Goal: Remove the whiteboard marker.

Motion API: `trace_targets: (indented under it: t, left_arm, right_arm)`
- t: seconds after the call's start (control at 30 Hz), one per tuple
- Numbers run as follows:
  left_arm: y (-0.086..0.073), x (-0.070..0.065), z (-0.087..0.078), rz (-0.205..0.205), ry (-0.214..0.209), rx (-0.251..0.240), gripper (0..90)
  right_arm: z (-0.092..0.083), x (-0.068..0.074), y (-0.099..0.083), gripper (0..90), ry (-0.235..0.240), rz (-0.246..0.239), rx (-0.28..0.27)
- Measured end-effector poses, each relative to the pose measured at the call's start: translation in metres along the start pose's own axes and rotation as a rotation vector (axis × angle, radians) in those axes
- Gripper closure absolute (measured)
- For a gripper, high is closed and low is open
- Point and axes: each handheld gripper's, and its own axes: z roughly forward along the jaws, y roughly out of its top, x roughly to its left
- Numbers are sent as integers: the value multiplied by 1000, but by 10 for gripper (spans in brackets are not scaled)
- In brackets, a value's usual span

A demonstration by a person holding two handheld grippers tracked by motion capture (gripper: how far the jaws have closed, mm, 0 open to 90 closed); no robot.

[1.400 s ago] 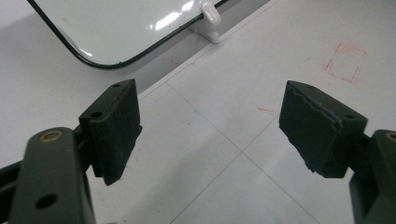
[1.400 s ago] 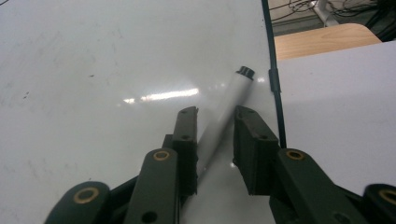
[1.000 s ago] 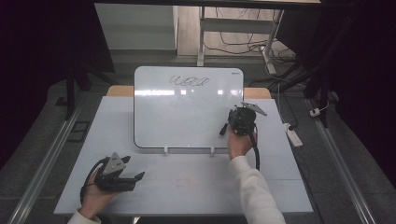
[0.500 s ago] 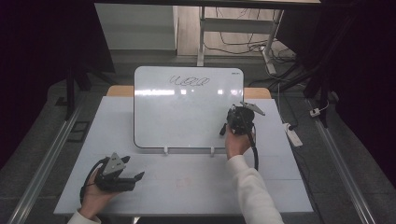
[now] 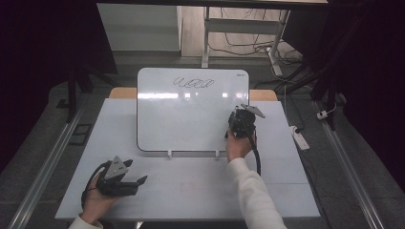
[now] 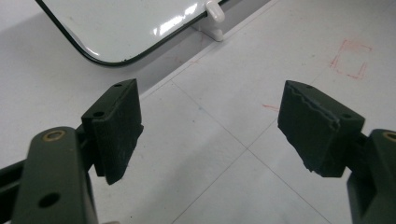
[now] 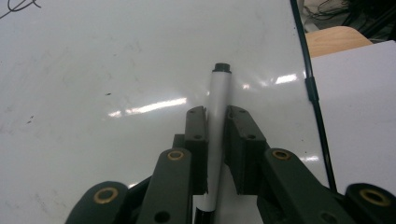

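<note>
Left tool point(image 5: 140, 181): nearest, resting low on the surface point(image 5: 191, 191) near its front left, jaws spread wide with nothing between them
Right tool point(image 5: 239, 119): clamped tight on the marker point(image 7: 218, 116), over the lower right part of the whiteboard point(image 5: 191, 119)
Marker axis: runs straight along the jaws, tip point(image 7: 221, 67) pointing away from the hand, toward the board's far edge
Key relation: the scribble point(image 5: 193, 84) lies ahead and to the left of the tip, near the board's top; the right hand is by far the nearer 1
Open room: wide bare board between tip and scribble
Edges: the board's right rim point(image 7: 308, 84) runs close beside the right tool, so I judge little room that way
</note>
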Motion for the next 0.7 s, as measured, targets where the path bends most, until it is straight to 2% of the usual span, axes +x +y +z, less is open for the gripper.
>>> trace_targets:
  t: [0.2,0.43,0.7]
  left_arm:
    - [0,0,0,1,2,-1,226]
    - [-1,1,-1,-2,4,-3,226]
    - [-2,2,-2,-8,9,-6,230]
  right_arm:
    - [0,8,-1,800,-14,-9,1]
    - [1,8,-3,804,-18,-10,-11]
    - [0,6,-5,810,1,24,-26]
